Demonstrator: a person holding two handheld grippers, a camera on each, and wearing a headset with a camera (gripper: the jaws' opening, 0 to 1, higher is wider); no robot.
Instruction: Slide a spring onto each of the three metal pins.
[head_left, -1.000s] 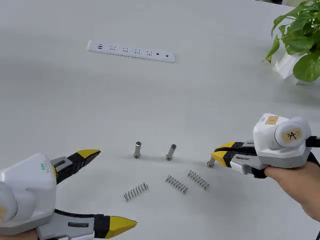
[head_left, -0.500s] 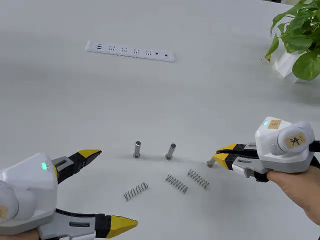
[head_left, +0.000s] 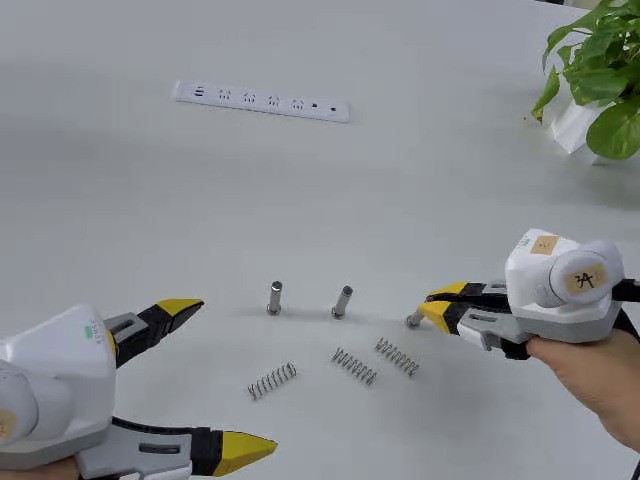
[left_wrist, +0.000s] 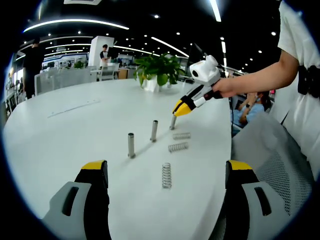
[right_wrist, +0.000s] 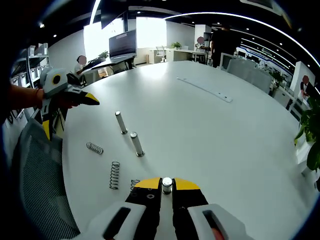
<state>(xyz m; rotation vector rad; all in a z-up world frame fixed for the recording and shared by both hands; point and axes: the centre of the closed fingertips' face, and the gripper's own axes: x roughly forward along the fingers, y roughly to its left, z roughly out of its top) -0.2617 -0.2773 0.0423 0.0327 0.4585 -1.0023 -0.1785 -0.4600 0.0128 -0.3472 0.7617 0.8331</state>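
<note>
The right claw (head_left: 428, 305), its tan sticker (head_left: 583, 279) marked "A", pinches a pin (head_left: 413, 320); the left claw (head_left: 228, 372) gapes wide.

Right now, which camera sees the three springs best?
The head view: all three springs lie in plain sight, side by side. The left gripper view shows all three too, but from a low, slanting angle. In the right gripper view, one is half hidden behind the right gripper, shut on a metal pin.

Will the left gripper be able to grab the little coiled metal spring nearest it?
Probably yes. The left gripper is open wide, and the small coiled metal spring lies ahead on bare white table; the right gripper is away, shut on a short metal pin.
</note>
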